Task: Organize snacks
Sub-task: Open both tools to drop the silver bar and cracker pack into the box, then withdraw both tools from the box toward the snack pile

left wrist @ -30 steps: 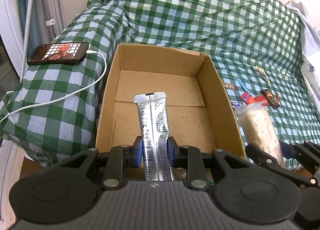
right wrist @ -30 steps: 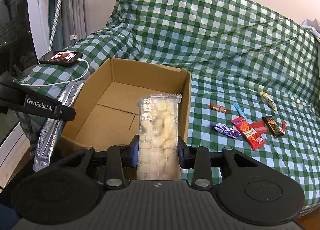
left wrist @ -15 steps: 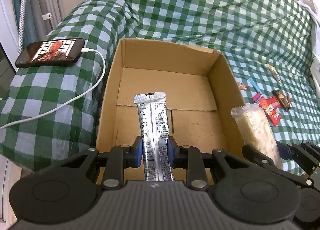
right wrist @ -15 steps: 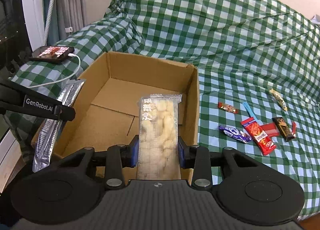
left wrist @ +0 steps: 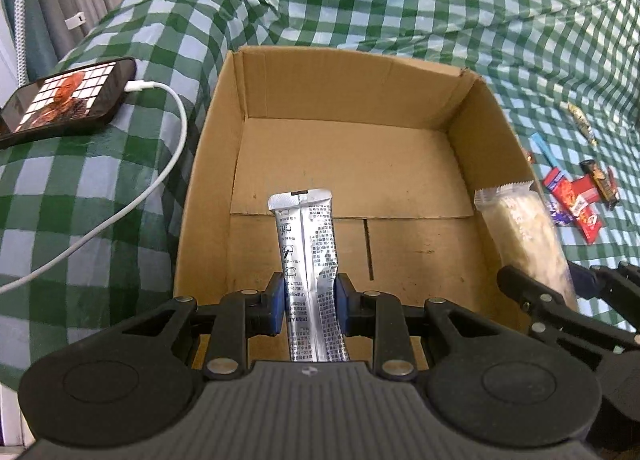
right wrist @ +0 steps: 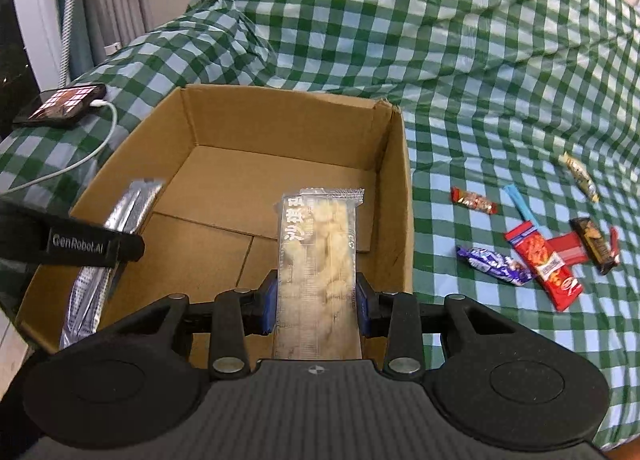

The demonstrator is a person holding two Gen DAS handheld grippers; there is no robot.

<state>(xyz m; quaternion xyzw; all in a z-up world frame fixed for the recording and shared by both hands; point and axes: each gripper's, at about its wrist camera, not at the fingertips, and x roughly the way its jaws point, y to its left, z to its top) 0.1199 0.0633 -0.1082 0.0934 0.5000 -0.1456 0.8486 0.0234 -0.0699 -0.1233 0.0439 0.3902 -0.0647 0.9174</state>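
My left gripper [left wrist: 310, 306] is shut on a long silver snack packet [left wrist: 308, 248], held over the near part of an open cardboard box [left wrist: 344, 96]. My right gripper [right wrist: 316, 302] is shut on a clear packet of pale puffed snacks [right wrist: 318, 256], held over the box's [right wrist: 280, 112] near right side. Each view shows the other gripper's packet: the puffed snack packet [left wrist: 520, 236] at the right of the left wrist view, the silver packet [right wrist: 120, 216] at the left of the right wrist view. The box holds nothing else.
The box sits on a green checked cloth [right wrist: 460, 40]. Several small wrapped snacks [right wrist: 536, 256] lie on the cloth right of the box. A phone [left wrist: 64, 100] with a white charging cable [left wrist: 168, 164] lies left of the box. Curtains hang at far left.
Both grippers have moved forward and lower over the box, each still holding its packet. The box looks larger in both views.
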